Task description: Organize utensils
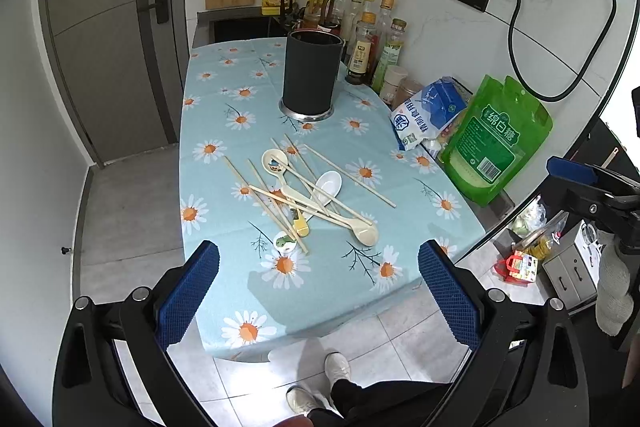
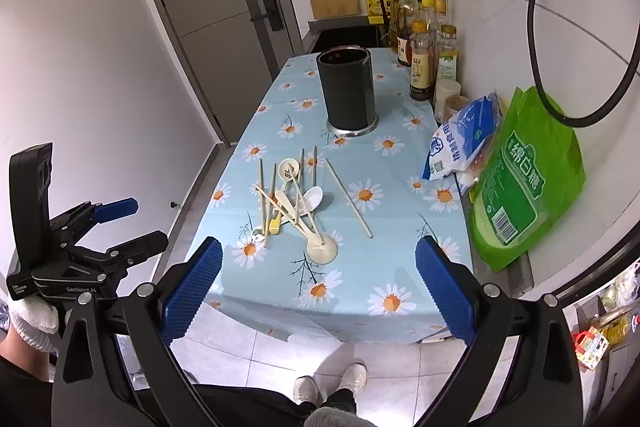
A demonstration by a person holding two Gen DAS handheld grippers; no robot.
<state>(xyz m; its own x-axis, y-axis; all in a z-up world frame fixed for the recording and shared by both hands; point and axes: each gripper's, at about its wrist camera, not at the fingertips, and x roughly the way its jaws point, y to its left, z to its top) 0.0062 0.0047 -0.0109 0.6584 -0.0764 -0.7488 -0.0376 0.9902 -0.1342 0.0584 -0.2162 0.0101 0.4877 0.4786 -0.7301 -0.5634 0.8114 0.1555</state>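
Left wrist view gives me my left gripper (image 1: 319, 297) with its blue pads spread as wide as they go and nothing between them, hanging over the near end of the table (image 1: 224, 131), which is covered by a daisy-print cloth. My right gripper (image 2: 319, 293) looks the same from its own camera: fingers fully apart, empty, above the table's front edge. In the left view only one blue finger and part of the right gripper's frame show at the far right; the rest is cut off by the lens rim.

On the middle of the cloth I see the utensil pile (image 1: 308, 195): pale chopsticks (image 1: 276, 205) crossed over several spoons (image 1: 328, 187). They overlap so much that I cannot count the chopsticks or say which spoon handle belongs to which bowl. A small green-patterned piece at the pile's near edge is too small for me to name. One chopstick (image 2: 348, 199) lies apart to the right of the heap.

Beyond the pile stands the dark utensil holder (image 1: 312, 73), upright on a metal base; its inside is dark, so I cannot tell what it contains. Bottles (image 1: 362, 43) crowd behind it, partly hidden. A green bag (image 1: 496, 143) and a white-and-blue bag (image 1: 426, 119) lean against the wall at right
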